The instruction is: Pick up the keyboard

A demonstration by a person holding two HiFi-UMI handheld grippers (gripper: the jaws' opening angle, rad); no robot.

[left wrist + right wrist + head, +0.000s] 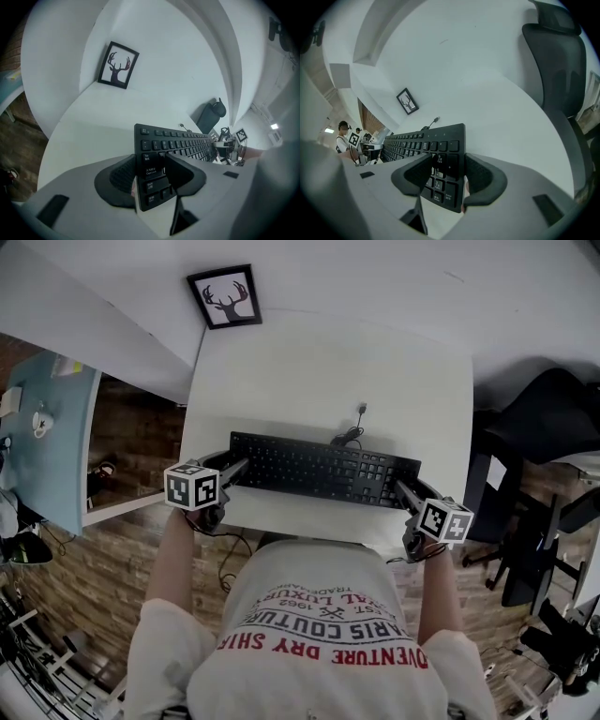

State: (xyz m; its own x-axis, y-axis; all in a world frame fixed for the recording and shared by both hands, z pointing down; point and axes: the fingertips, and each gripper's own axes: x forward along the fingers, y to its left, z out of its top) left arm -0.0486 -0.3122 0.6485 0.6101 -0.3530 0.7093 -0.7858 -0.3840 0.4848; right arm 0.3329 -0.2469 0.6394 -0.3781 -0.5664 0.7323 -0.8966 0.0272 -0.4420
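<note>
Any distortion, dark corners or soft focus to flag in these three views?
Head view: even, soft light; the keyboard is sharp; the white table bows slightly. Left gripper view: strong fisheye, black corners, wall edges curve beside the deer picture. Right gripper view: same warp; the office chair looks stretched.
</note>
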